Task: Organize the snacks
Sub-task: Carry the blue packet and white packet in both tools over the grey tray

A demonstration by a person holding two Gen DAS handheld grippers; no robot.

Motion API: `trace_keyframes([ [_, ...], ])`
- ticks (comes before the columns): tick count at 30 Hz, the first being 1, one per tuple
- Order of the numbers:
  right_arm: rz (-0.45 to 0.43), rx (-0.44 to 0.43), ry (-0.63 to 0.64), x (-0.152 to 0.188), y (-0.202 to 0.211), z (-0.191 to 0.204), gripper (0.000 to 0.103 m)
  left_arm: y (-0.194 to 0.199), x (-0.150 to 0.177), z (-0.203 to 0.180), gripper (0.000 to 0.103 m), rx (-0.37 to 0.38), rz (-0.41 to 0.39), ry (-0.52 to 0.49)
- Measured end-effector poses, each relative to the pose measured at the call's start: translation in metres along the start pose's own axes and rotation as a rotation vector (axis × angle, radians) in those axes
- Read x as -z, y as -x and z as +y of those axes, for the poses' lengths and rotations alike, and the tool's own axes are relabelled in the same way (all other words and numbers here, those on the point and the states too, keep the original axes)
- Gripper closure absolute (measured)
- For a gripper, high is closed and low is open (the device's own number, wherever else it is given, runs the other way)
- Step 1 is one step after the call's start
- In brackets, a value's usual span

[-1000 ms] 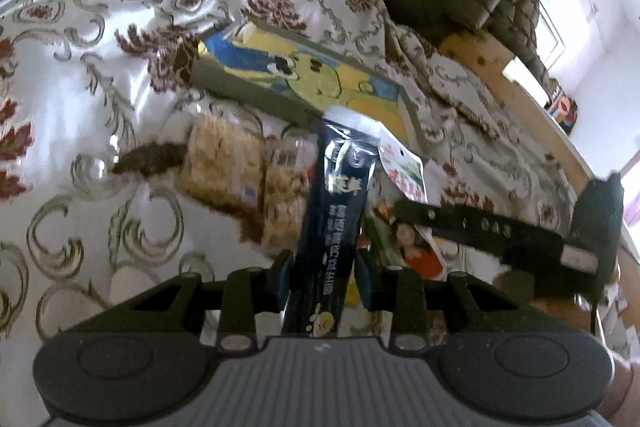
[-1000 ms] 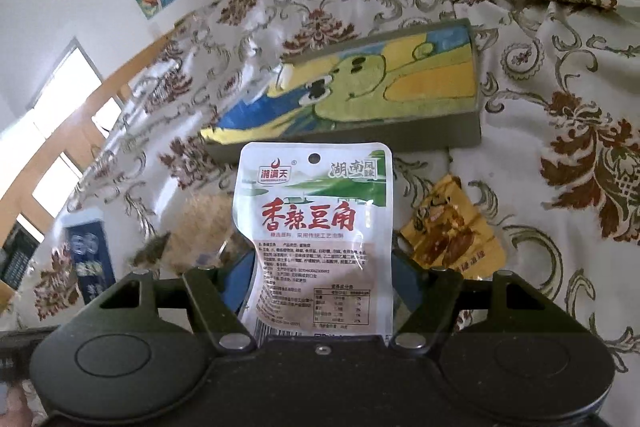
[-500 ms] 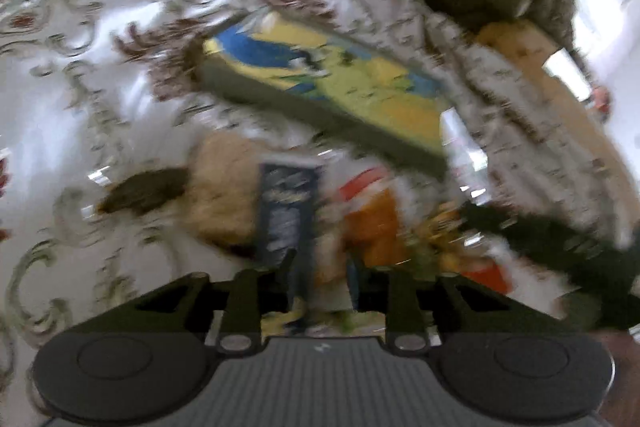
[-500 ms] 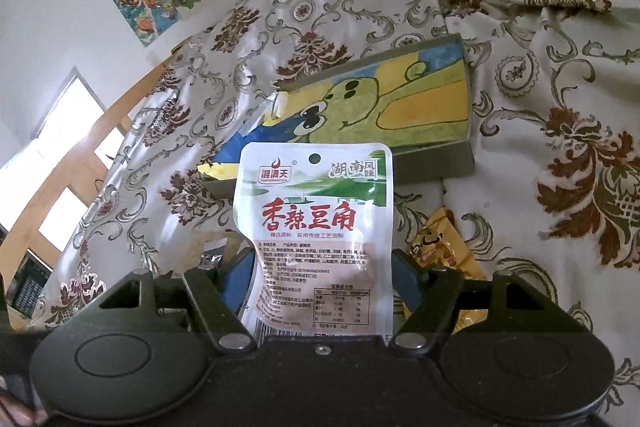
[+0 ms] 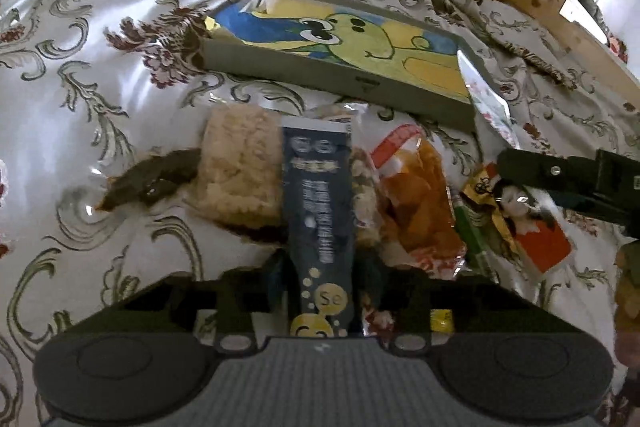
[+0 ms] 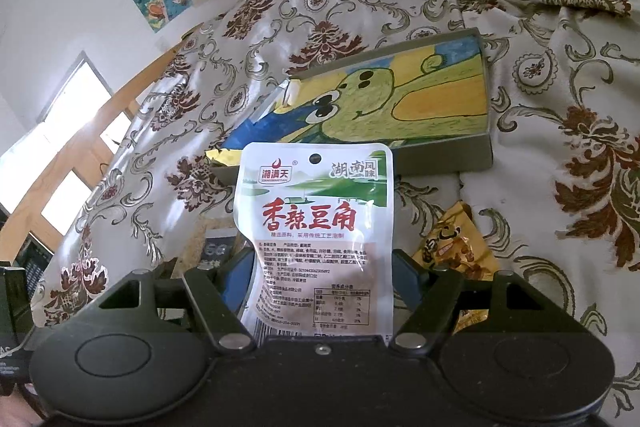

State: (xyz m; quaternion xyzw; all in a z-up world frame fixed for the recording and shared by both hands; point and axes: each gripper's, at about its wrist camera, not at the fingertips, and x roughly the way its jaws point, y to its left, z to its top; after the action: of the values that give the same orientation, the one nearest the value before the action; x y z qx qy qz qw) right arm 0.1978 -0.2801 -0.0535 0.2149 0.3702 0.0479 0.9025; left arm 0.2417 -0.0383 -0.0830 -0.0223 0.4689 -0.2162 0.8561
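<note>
Two light, crinkly foil packets are in hand. Left gripper (image 5: 320, 279) clamps the dark blue packet (image 5: 318, 203) near its bottom end, tilted steeply down over the snack pile just before the shallow frog-picture box (image 5: 344, 47). Right gripper (image 6: 322, 279) pinches the white bean pouch (image 6: 316, 223) low by its slippery edges, upright, short of that box.
</note>
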Motion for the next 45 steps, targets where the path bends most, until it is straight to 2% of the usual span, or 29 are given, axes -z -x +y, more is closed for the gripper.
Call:
trace_keyframes([
  [5,0.0,-0.002,0.004,0.001,0.0,0.001,0.03,0.008,0.002,0.002,0.07,-0.016,-0.005,0.031],
  [10,-0.022,-0.014,0.004,-0.003,0.005,0.003,0.03,0.03,-0.004,0.005,0.07,0.019,-0.047,0.095],
  [18,-0.114,-0.006,0.064,-0.035,0.007,0.0,0.03,0.038,-0.057,-0.021,0.07,0.047,-0.16,0.076],
  [23,-0.188,-0.01,0.037,-0.07,-0.004,-0.016,0.03,0.012,-0.106,-0.035,0.07,0.065,-0.215,0.094],
  [28,-0.248,0.005,0.018,-0.109,-0.029,-0.036,0.03,-0.031,-0.154,-0.043,0.07,0.081,-0.239,0.123],
  [33,-0.253,0.034,-0.035,-0.135,-0.066,-0.065,0.03,-0.08,-0.193,-0.048,0.07,0.081,-0.233,0.153],
  [37,-0.238,0.008,-0.107,-0.141,-0.095,-0.09,0.029,-0.117,-0.208,-0.052,0.07,0.065,-0.193,0.162],
  [45,-0.171,0.075,-0.033,-0.131,-0.13,-0.09,0.028,-0.154,-0.206,-0.047,0.07,0.007,-0.12,0.155],
])
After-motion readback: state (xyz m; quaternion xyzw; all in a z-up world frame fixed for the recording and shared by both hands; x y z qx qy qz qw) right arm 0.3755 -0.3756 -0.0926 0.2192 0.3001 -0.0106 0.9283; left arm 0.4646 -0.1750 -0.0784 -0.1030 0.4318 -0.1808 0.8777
